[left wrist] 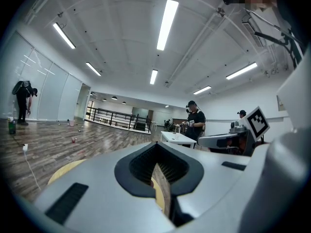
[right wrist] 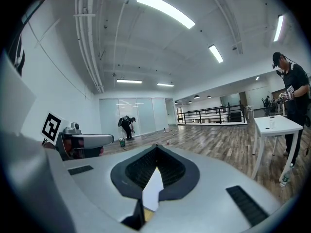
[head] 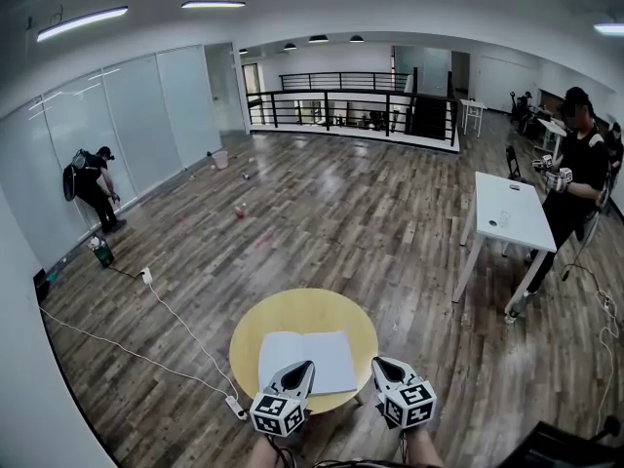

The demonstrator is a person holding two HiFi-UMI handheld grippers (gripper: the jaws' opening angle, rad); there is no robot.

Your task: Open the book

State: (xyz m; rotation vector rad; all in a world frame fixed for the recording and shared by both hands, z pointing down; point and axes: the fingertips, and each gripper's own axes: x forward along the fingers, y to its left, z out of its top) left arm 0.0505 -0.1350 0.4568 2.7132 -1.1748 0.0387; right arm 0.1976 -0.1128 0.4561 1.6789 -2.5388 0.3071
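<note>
Closest to the lens sit the two marker cubes, one [head: 278,412] on the left gripper [head: 305,366] and one [head: 410,405] on the right gripper [head: 382,362]. The grippers are side by side, pointing away from the person. Beneath their tips spreads the round yellow table [head: 292,312], and on it lies the book [head: 314,351], a plain white rectangle lying flat.

The left gripper's tip hangs over the book's near edge, about midway along it. The right gripper's tip is just beside the book's right edge, over bare tabletop near the rim.

Both pairs of jaws are drawn together at the tips. In the left gripper view only floor and yellow tabletop show through the slit under the pads. In the right gripper view a sliver of white shows there, and whether it touches the pads cannot be told.

The only markings are the black-and-white square patterns on the cubes.
</note>
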